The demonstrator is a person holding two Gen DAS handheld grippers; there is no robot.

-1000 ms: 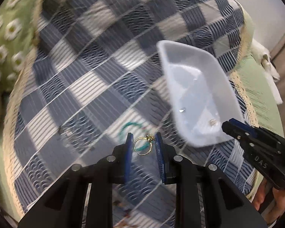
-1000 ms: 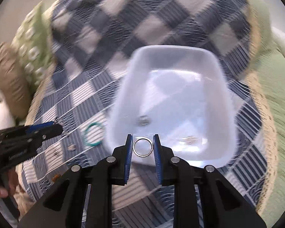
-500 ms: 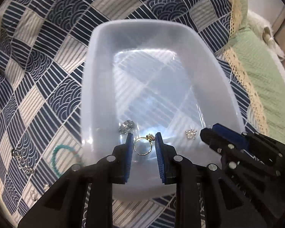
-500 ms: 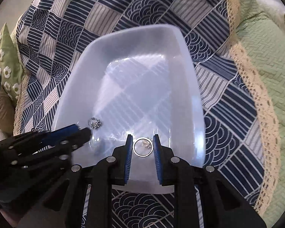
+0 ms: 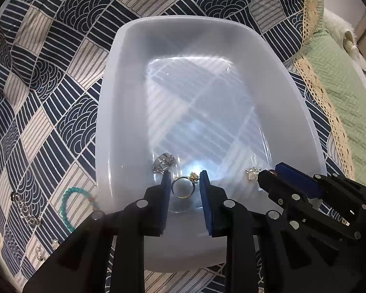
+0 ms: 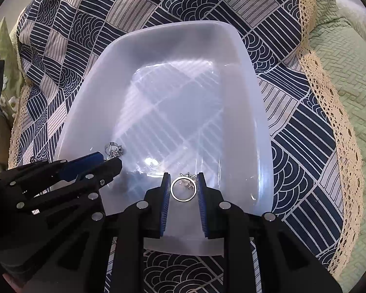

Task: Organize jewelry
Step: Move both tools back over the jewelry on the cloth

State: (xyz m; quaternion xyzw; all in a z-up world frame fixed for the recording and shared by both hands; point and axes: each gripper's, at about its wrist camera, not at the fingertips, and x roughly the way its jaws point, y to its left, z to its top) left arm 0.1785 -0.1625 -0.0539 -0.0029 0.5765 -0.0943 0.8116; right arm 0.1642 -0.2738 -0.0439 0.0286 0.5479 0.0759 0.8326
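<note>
Both grippers are poised over the near end of the white plastic tub [image 5: 124, 78], pointing steeply down into it. Left gripper [image 5: 185, 183] is clamped on a gold ring with a small stone setting [image 5: 184, 187]; the band sits edge-on between the blue pads [image 5: 165, 193], setting up toward the right pad. Right gripper [image 6: 183, 187] is clamped on a plain silver band [image 6: 183, 189], hoop facing its camera, pinched across its width. Neither ring touches the tub floor as far as I can tell; each hangs in the jaws just above it. Key relation: the drop zone lies directly beyond each claw's tips, so release looks like the next move, with no sideways travel needed. The two grippers sit close side by side, the right gripper's tips just right of the left's in the left wrist view, so open them without swinging. Already in the tub: a silver cluster ring [image 5: 163, 161] just up-left of the left claw, and a small flower-shaped piece [image 5: 251, 171] right by the right gripper's tips; in the right wrist view that piece shows through the silver band. Still on the patterned cloth [image 5: 48, 112], left of the tub: a turquoise bead bracelet [image 5: 68, 207], a silver chain [image 5: 24, 210], and a couple of small pieces nearer the edge that I can't identify. The left hand is nearer to those.
</note>
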